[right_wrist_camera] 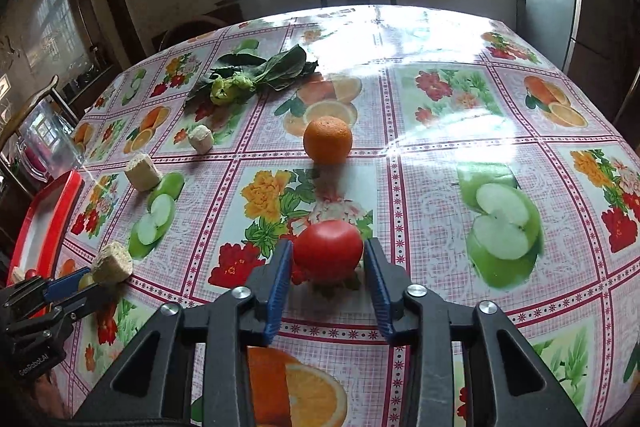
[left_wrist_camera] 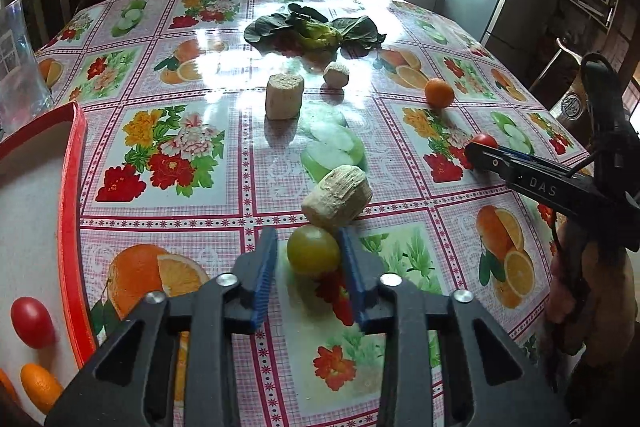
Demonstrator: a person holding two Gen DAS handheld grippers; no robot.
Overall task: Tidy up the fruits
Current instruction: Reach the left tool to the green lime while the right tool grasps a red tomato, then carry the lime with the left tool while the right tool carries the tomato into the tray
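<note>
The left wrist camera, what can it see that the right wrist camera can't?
Only the left wrist view shows the inside of the red tray, with a red tomato and a small orange fruit in it. Only the right wrist view clearly shows the right gripper around its red tomato. Both show the orange, the leafy greens, three pale chunks and the left gripper around a yellow-green tomato.
</note>
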